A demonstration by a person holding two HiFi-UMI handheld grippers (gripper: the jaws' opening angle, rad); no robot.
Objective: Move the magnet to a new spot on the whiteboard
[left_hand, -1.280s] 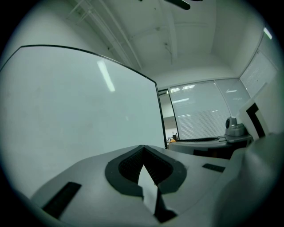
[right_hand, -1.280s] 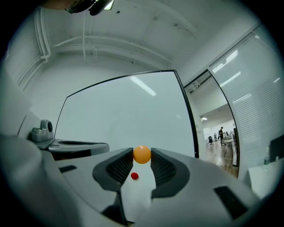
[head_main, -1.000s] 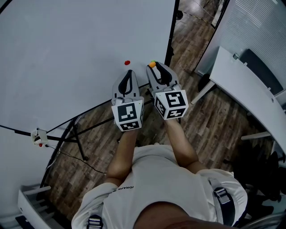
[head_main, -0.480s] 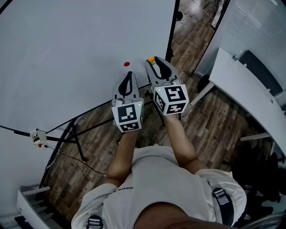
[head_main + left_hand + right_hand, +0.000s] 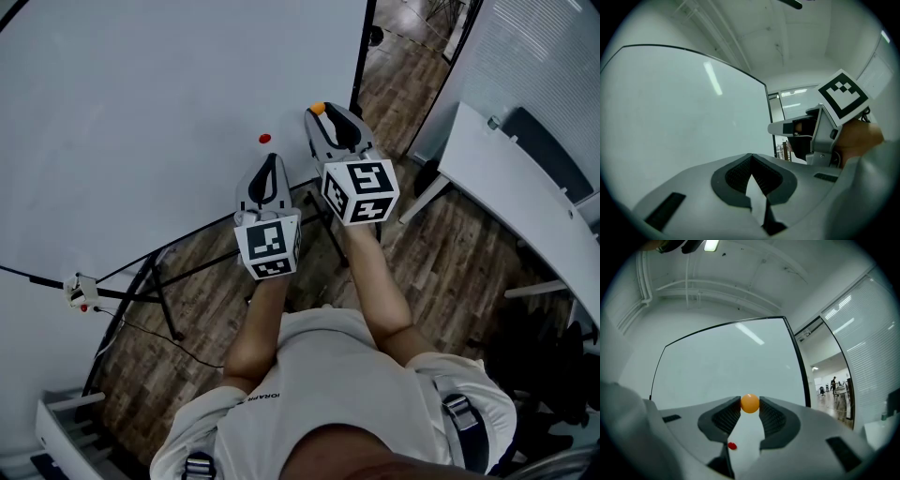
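Note:
An orange round magnet [image 5: 750, 403] sits pinched between the tips of my right gripper [image 5: 750, 405], which is shut on it just in front of the whiteboard [image 5: 141, 103]. From the head camera the same orange magnet [image 5: 318, 108] shows at the tip of the right gripper [image 5: 320, 112], near the board's right edge. A small red magnet [image 5: 264, 139] stays stuck on the board, to the left and lower; the red magnet [image 5: 732, 446] also shows between the right jaws lower down. My left gripper [image 5: 271, 160] is shut and empty, pointing at the board below the red magnet; its closed tips [image 5: 751, 157] face bare board.
The whiteboard's black frame edge [image 5: 357, 70] runs just right of the right gripper. Black stand legs [image 5: 159, 281] spread over the wooden floor below. A white desk [image 5: 525, 197] stands to the right. A small clip with a red dot [image 5: 82, 289] hangs at the board's lower left.
My right gripper has risen along the board with the orange magnet in it, ending higher than the red magnet. The left gripper has kept still.

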